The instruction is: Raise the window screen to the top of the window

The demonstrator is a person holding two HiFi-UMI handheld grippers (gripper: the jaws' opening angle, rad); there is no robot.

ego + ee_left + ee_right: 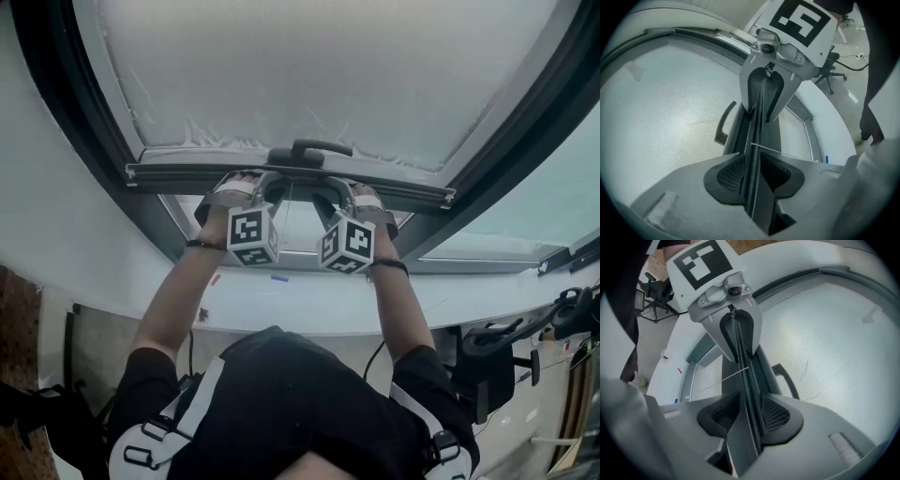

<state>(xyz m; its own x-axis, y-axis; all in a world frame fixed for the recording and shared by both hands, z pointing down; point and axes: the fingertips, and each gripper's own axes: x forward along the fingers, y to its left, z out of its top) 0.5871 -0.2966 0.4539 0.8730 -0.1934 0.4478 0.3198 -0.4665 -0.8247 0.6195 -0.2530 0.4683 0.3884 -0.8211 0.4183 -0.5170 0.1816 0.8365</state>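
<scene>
The window screen (pixel 328 66) is a pale mesh sheet whose dark bottom bar (pixel 187 172) crosses the window, with a curved black handle (pixel 319 148) at its middle. My left gripper (pixel 265 187) and right gripper (pixel 330 194) sit side by side on the bar just below that handle. In the left gripper view my left gripper (pixel 752 176) has both pads pressed on the bar's thin rib (pixel 757 131), and the other gripper (pixel 764 101) clamps it further along. In the right gripper view my right gripper (pixel 750 416) holds the same rib (pixel 745 366), the handle (pixel 785 378) beside it.
A dark window frame (pixel 89 122) borders the screen on both sides. Below the bar lie bare glass and a white sill (pixel 309 300). A thin cord (pixel 773 150) runs off the bar. An office chair (pixel 487 352) stands on the floor at the right.
</scene>
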